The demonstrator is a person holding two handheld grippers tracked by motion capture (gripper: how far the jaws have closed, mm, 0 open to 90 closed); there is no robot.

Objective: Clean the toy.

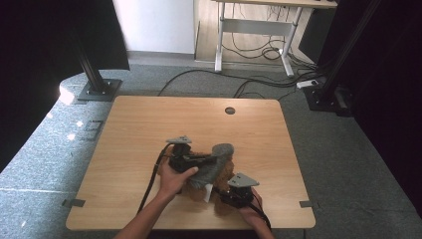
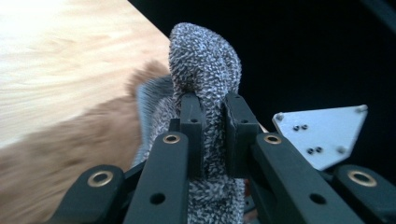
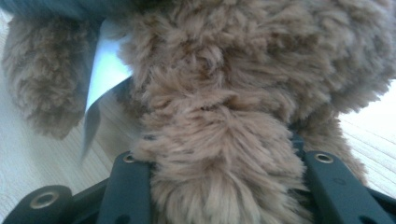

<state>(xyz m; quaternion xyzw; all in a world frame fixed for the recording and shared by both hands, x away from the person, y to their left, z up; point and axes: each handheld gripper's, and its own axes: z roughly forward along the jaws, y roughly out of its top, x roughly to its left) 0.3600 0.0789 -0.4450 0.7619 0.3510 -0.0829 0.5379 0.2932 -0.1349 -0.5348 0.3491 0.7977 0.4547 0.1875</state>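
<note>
High view: left gripper [image 1: 199, 162] and right gripper [image 1: 234, 195] both at a brown plush toy [image 1: 225, 175] lying on the wooden table [image 1: 139, 129]. A grey knit garment [image 1: 215, 162] drapes over the toy.

Left gripper view: 2 fingers [image 2: 192, 122] pinch a fold of the grey knit garment [image 2: 203, 65]; brown fur sits just left of them.

Right gripper view: 2 fingers [image 3: 128, 186] clamp a limb of the plush toy [image 3: 219, 154]. A white tag [image 3: 105, 70] hangs just beyond them, to the left.

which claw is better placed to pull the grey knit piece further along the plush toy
Left: the left claw is shut on the grey knit piece, while the right claw pins the brown plush toy.
</note>
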